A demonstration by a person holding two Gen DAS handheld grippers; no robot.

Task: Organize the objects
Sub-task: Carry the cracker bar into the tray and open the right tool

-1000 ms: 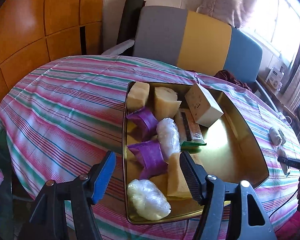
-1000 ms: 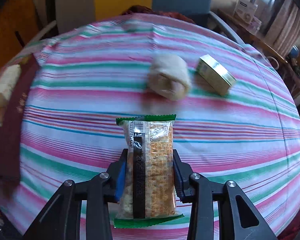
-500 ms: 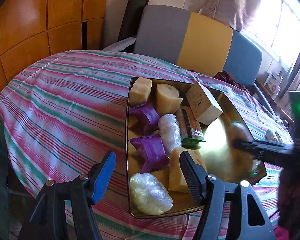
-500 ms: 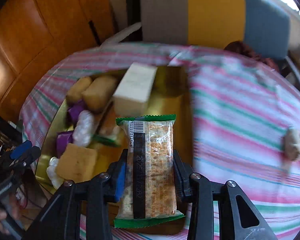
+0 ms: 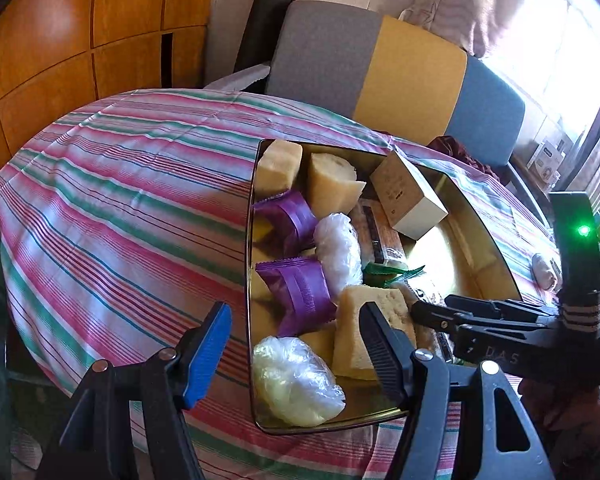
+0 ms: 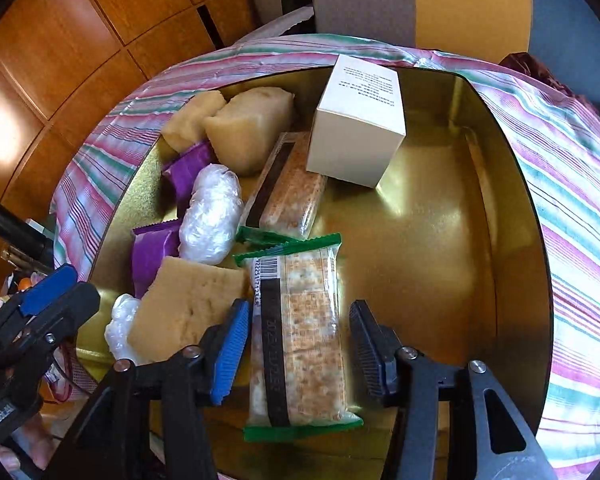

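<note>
A gold tray [image 6: 512,208] on the striped table holds several snacks. A cracker pack with green ends [image 6: 300,336] lies in the tray between the jaws of my right gripper [image 6: 298,344], which is open with gaps on both sides of the pack. A second cracker pack [image 6: 290,184] lies beyond it, under a white box [image 6: 360,128]. My left gripper [image 5: 294,350] is open and empty, low over the tray's near left corner [image 5: 260,424], by a clear-wrapped lump [image 5: 296,380] and a sponge cake piece [image 5: 364,320]. The right gripper body [image 5: 500,328] crosses the left wrist view.
Purple packets [image 5: 300,292], pale cake blocks [image 5: 332,184] and clear-wrapped rolls [image 6: 212,216] fill the tray's left side. A small wrapped item [image 5: 542,272] lies on the striped cloth [image 5: 120,208] right of the tray. A grey, yellow and blue chair [image 5: 400,76] stands behind the table.
My right gripper carried the cracker pack from the cloth over into the tray, lowered it and opened its jaws off it. The left gripper stayed open and shifted only slightly.
</note>
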